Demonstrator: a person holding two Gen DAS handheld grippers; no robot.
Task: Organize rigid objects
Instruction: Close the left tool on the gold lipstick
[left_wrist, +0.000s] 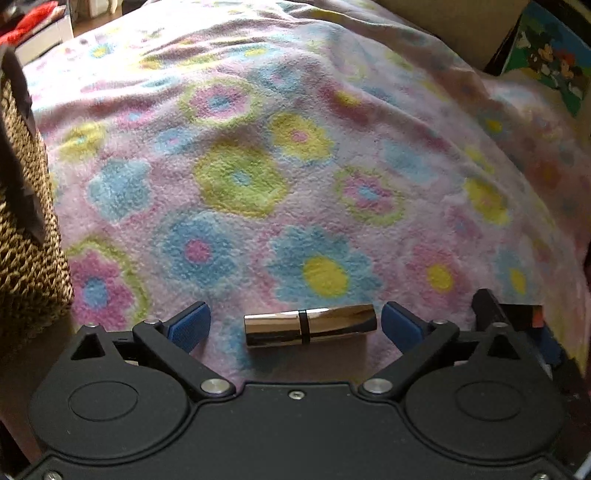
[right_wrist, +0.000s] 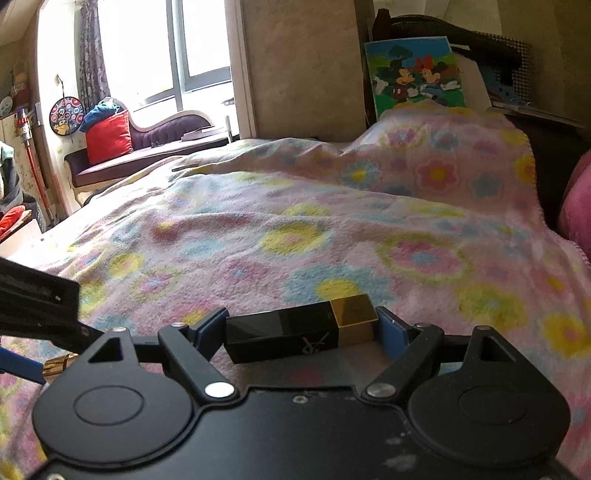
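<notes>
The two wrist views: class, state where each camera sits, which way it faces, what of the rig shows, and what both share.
Left wrist: on the left gripper, looking steeply down at the silver tube lying between its open blue pads; woven basket at left.
Right wrist: on the right gripper, facing shallowly across the bed toward the window; its pads clamp the black-and-gold case endwise.
Shared: the floral blanket, the cartoon picture, and each other's gripper at the frame edge.
</notes>
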